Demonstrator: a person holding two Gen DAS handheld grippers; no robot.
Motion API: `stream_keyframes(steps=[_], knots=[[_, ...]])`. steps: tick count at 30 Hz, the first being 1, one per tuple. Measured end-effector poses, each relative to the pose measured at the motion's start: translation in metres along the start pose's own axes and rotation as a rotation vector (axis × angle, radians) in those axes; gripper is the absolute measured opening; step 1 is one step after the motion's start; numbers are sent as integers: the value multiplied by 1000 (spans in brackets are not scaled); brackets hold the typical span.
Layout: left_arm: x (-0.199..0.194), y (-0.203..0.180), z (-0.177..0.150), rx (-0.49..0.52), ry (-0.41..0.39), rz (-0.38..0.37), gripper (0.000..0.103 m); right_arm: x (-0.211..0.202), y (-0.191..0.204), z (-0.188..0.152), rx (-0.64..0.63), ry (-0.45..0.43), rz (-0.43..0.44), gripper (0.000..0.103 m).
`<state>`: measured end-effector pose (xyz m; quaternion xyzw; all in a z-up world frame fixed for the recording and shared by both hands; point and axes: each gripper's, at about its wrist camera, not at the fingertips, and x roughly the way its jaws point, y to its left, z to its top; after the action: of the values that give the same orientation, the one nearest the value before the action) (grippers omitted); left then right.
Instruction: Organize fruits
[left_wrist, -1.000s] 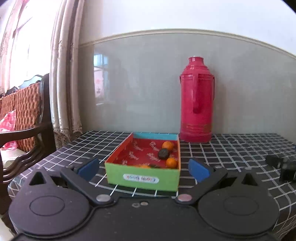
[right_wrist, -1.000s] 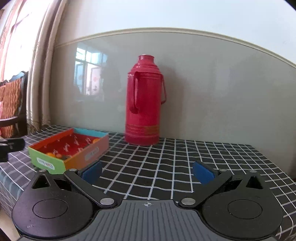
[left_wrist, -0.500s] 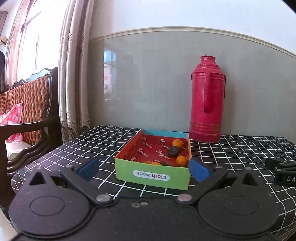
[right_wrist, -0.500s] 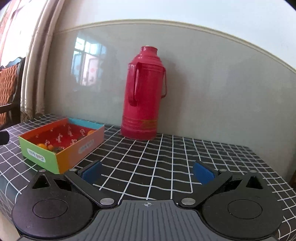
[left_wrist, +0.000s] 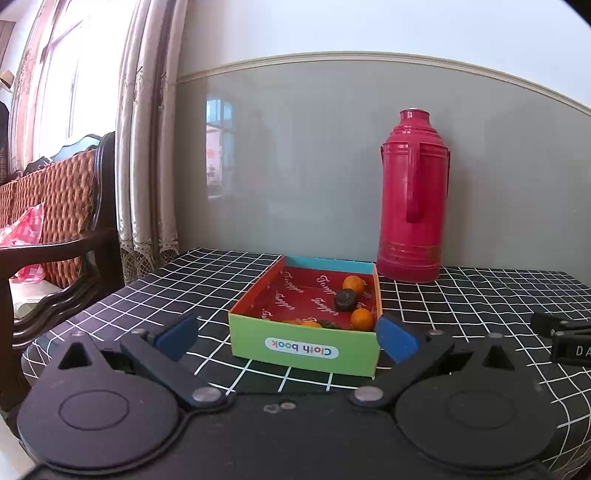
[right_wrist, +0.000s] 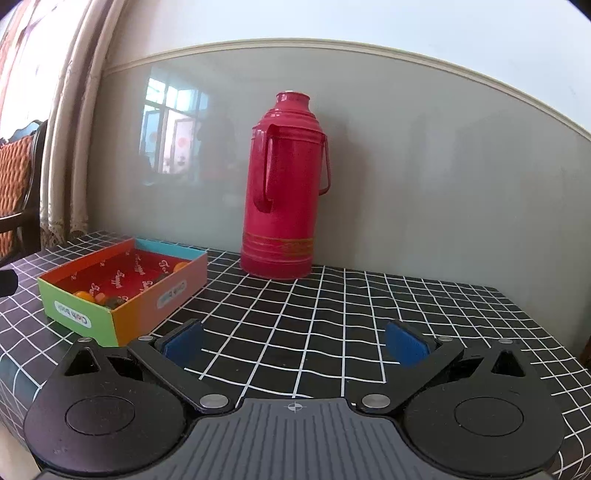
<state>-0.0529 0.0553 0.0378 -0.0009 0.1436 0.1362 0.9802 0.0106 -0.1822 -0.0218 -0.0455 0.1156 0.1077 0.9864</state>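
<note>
A shallow colourful box (left_wrist: 303, 350) with a red inside stands on the checked tablecloth. It holds small oranges (left_wrist: 361, 319) and a dark round fruit (left_wrist: 345, 299). My left gripper (left_wrist: 286, 338) is open and empty, just in front of the box's green wall. The box also shows at the left of the right wrist view (right_wrist: 129, 317), with fruit (right_wrist: 83, 294) inside. My right gripper (right_wrist: 293, 345) is open and empty over bare tablecloth, to the right of the box.
A tall red thermos (left_wrist: 413, 214) stands against the wall behind the box; it also shows in the right wrist view (right_wrist: 286, 192). A wooden chair (left_wrist: 55, 221) and curtains are left of the table. The right gripper's tip (left_wrist: 561, 334) shows at the right edge.
Both views have shifted: the left gripper has drawn back and up a little from the box. The right gripper has moved closer to the box. Both stay open.
</note>
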Motion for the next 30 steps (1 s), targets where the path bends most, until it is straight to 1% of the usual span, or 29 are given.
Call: stream_keyframes(steps=[30], knots=[[1,-2,0,7,0,-2,97,-1,2,0,2,-1,-2,103]])
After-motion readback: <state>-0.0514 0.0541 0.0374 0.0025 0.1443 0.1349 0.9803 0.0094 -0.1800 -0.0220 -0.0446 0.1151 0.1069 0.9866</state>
